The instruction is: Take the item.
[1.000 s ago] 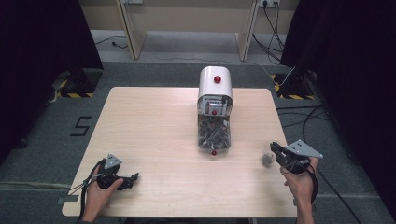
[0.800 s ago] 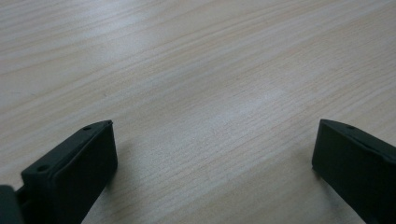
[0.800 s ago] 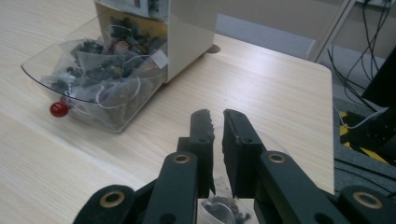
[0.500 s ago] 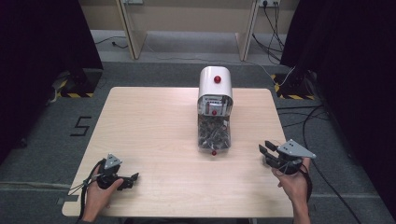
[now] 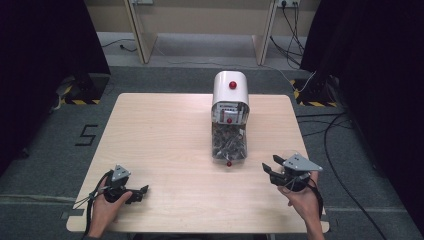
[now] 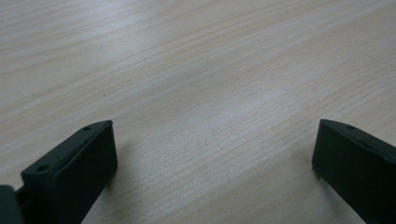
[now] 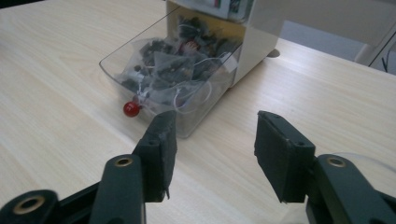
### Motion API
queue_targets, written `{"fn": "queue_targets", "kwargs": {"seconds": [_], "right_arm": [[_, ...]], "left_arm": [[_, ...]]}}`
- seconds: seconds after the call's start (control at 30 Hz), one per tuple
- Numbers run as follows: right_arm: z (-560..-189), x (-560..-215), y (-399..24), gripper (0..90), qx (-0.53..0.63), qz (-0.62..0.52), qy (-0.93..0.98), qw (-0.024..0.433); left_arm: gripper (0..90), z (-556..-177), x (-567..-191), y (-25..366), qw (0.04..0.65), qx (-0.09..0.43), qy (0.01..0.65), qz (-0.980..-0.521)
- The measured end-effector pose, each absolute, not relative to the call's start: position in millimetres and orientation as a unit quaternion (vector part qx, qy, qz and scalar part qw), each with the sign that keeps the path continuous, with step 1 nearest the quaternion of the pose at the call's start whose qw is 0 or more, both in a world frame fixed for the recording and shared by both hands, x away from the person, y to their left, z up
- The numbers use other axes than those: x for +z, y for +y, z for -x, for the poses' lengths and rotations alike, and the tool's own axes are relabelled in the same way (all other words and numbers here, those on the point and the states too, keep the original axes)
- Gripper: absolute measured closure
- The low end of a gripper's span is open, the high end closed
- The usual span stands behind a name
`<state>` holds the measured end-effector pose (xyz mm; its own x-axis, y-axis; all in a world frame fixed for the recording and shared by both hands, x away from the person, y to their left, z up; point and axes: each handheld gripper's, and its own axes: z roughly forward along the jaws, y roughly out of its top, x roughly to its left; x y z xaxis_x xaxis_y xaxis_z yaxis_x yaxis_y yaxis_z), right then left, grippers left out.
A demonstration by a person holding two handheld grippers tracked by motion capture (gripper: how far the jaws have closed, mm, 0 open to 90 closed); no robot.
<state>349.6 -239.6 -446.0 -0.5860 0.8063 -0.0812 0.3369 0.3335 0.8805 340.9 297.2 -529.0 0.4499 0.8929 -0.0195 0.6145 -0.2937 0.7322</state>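
Note:
A white dispenser box [image 5: 230,90] with a red button on top stands at the middle of the wooden table [image 5: 160,130]. Its clear drawer [image 5: 228,145] is pulled out toward me, full of tea bags, with a small red knob [image 5: 229,163] on its front. My right gripper [image 5: 267,170] is open and empty, just right of the drawer front and pointing left. In the right gripper view the drawer [image 7: 159,70] and its knob [image 7: 131,108] lie just beyond the gripper [image 7: 215,126]. My left gripper [image 5: 142,192] rests open near the front left edge, over bare wood [image 6: 212,140].
Dark curtains flank the table, and cables run over the floor [image 5: 320,125] on the right. A pale translucent rounded thing [image 7: 364,163] shows behind the right jaw; I cannot tell what it is. The table's left half is bare wood.
My right gripper has moved left and a little forward, closer to the drawer front. The left gripper has stayed where it was.

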Motion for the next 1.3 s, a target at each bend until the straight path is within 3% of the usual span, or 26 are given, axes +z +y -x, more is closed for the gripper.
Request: {"fn": "queue_targets", "kwargs": {"seconds": [0.83, 1.3], "right_arm": [[-329.0, -471.0, -234.9, 45.6, 0.422, -0.367, 0.792, 0.244], [-321.6, -484.0, -237.4, 39.1, 0.416, -0.381, 0.791, 0.236]], "left_arm": [[0.0, -340.9, -529.0, 297.2, 0.345, 0.202, 0.484, -0.779], [0.0, -340.9, -529.0, 297.2, 0.345, 0.202, 0.484, -0.779]]}}
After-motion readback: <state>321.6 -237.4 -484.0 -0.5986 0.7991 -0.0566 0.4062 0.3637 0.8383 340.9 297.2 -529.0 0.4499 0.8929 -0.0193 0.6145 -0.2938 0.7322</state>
